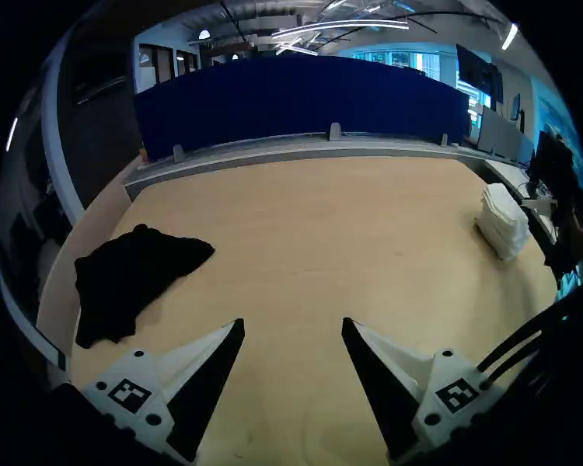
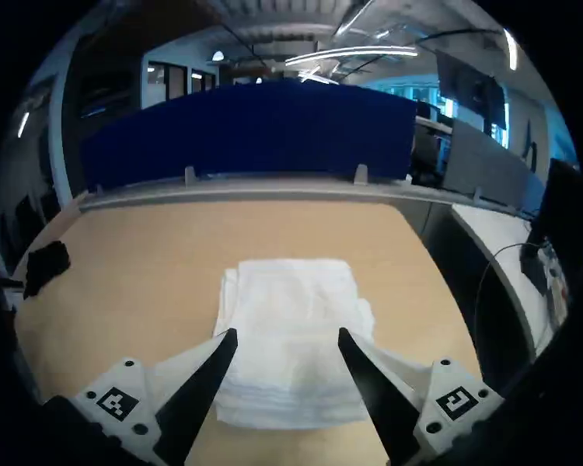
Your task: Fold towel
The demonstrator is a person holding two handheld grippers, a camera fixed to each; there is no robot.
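A stack of folded white towels (image 2: 291, 342) lies on the wooden table (image 2: 159, 264), right in front of my right gripper (image 2: 286, 342). That gripper is open, its fingers spread above the near half of the stack with nothing held between them. The same white stack (image 1: 503, 220) sits at the far right edge of the table in the left gripper view. A crumpled black towel (image 1: 132, 278) lies at the left side of the table. My left gripper (image 1: 291, 330) is open over bare wood, to the right of the black towel and apart from it.
A blue partition (image 1: 291, 101) with a grey rail runs along the back edge of the table. A second desk (image 2: 509, 248) with a cable and dark equipment stands to the right. The black towel (image 2: 47, 264) shows small at the table's far left.
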